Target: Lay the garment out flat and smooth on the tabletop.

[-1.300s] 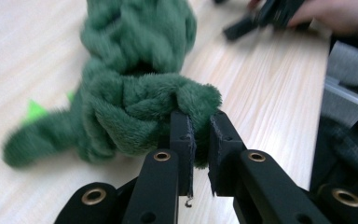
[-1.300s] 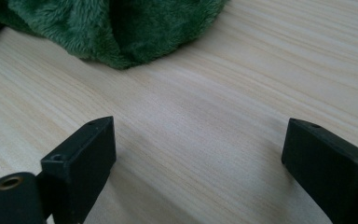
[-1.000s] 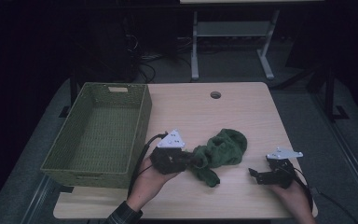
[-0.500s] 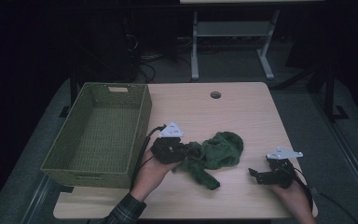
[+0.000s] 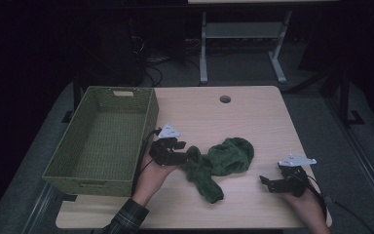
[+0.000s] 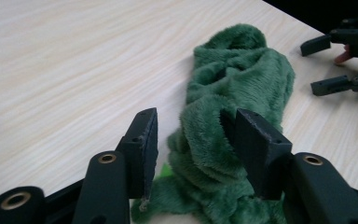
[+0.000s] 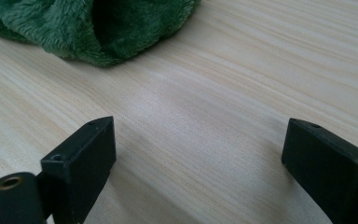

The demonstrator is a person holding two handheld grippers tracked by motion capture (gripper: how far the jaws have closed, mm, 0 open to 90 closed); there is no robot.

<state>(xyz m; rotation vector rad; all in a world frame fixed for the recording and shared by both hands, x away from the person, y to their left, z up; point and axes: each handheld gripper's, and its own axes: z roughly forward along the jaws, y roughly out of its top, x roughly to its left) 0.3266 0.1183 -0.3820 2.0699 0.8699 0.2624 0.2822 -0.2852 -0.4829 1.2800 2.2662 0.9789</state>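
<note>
Letting go of the green cloth (image 5: pixel 219 163) on the counter (image 5: pixel 253 122): left tongs (image 6: pixel 193 140) just opening, apart around its near end, one pad perhaps touching. Right tongs (image 7: pixel 198 158) apart, empty, cloth ahead. Next, probably regripping toward the basket (image 5: pixel 78 170) beside the left tongs.

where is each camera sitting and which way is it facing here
High view: fixed above the person's side of the table, looking forward and down on the green cloth and basket; forearms, left gripper and right gripper show.
Left gripper view: rides the left gripper, looking along its jaws, which have just been opening with the cloth between them; the right gripper lies beyond.
Right gripper view: rides the right gripper, facing bare tabletop between open jaws.
Shared: the cloth.
</note>
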